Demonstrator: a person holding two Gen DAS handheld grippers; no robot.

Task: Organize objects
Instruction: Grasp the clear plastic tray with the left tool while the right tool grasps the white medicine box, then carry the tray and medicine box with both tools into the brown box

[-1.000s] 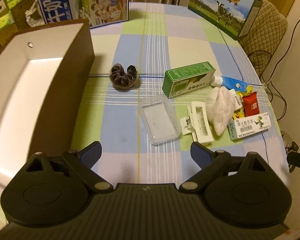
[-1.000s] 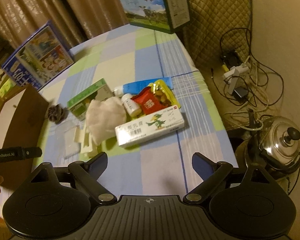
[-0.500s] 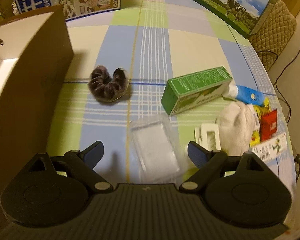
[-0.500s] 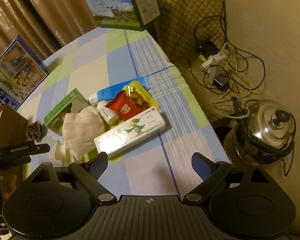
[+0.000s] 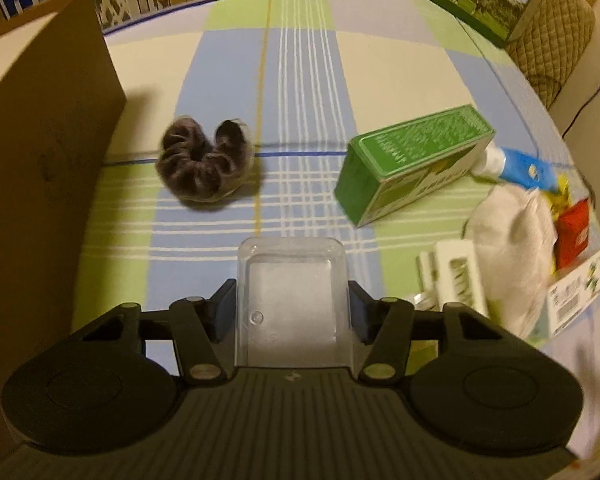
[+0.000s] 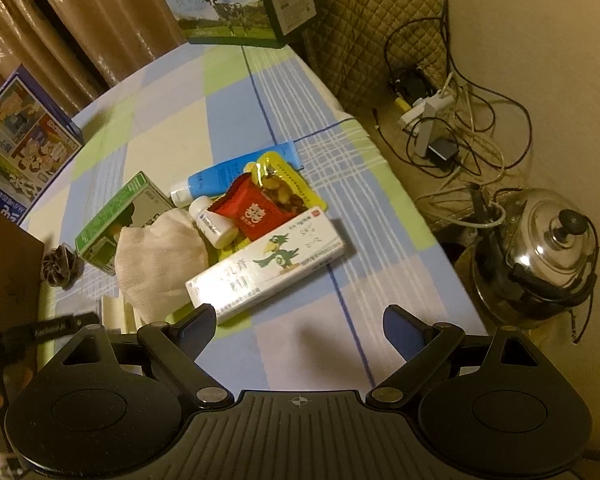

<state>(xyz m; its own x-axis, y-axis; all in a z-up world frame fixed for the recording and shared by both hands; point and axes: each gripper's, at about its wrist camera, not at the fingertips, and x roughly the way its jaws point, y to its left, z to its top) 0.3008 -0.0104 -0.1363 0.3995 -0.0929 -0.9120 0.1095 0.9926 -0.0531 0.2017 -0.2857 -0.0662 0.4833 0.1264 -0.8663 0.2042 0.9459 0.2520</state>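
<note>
My left hand-held gripper is closing its jaws on the clear plastic tray, which sits between the two blue pads; both pads look to be against its side walls, so I read it as grasped, with the tray lying flat on the checked worktop. Ahead of that gripper and a little to its left lies the dark scrunchie, just beside the brown wall of the cardboard box that fills the left side. Ahead and to the right lies the green carton on its side, with the blue tube touching its far end. To the right of the gripper I see the white clip beside the white cloth.

My right hand-held gripper hangs released, jaws wide, with only bare worktop between them. Just ahead of its left finger lies the white medicine box with the green bird print. Beyond it sit the red packet, the yellow snack bag and the small white bottle, all piled close together. Off the worktop to the right stands a steel kettle.
</note>
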